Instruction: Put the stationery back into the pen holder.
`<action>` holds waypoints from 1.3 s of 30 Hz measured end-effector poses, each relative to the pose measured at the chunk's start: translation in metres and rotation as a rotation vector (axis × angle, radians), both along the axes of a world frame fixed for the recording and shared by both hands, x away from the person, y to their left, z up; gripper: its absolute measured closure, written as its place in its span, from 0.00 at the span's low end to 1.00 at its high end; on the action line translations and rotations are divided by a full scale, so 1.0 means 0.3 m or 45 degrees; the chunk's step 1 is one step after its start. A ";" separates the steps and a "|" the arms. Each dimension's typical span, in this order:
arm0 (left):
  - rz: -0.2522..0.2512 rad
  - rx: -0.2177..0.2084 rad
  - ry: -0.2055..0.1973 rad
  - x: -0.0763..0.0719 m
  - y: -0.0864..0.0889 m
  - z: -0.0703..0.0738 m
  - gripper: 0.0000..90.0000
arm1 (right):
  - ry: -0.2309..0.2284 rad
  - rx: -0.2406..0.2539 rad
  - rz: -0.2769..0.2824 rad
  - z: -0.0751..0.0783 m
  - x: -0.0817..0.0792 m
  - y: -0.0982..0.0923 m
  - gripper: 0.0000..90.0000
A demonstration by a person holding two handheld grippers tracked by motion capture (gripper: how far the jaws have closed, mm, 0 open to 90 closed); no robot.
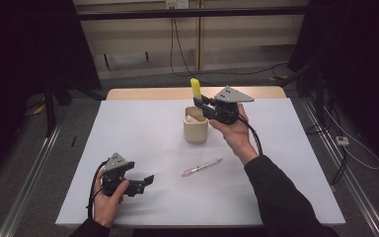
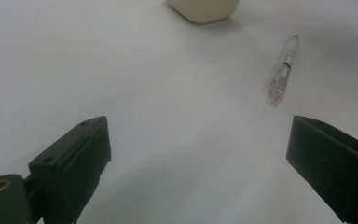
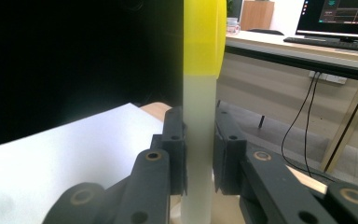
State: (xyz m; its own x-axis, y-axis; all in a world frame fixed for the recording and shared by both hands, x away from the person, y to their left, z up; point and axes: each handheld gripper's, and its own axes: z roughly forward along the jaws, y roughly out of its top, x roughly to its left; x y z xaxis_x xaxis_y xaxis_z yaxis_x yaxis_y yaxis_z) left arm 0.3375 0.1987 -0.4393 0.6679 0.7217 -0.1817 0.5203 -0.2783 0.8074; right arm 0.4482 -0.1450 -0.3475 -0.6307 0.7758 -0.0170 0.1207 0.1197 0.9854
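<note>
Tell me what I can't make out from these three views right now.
- Yellow-capped marker: lower end cut off by the right gripper view's bottom edge; in the high view the right claw covers its lower part.
- Cup: contents too small in the high view; cropped by the top edge in the left gripper view.
- Pen: markings blurred in the left gripper view.

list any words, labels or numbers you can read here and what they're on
None can be read.
The monitor behind the right gripper shows writing too small and blurred to read.
The yellow-capped marker, the beige cup and the clear pen show no print.
</note>
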 end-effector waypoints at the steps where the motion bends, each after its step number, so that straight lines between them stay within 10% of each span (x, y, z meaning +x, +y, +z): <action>1: -0.001 0.000 -0.001 0.000 0.000 0.000 0.07 | 0.003 0.001 -0.004 -0.001 0.007 0.002 0.87; 39: -0.017 0.003 0.009 0.002 -0.001 -0.003 0.07 | 0.199 0.011 -0.051 -0.155 0.057 -0.003 0.78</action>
State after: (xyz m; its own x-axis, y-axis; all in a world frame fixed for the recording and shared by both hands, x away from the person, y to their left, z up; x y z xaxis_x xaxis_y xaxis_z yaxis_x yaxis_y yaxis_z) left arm 0.3380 0.1985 -0.4400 0.6761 0.7133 -0.1845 0.5222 -0.2873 0.8030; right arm 0.4653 -0.1459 -0.3942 -0.5934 0.8003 0.0861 0.2775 0.1030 0.9552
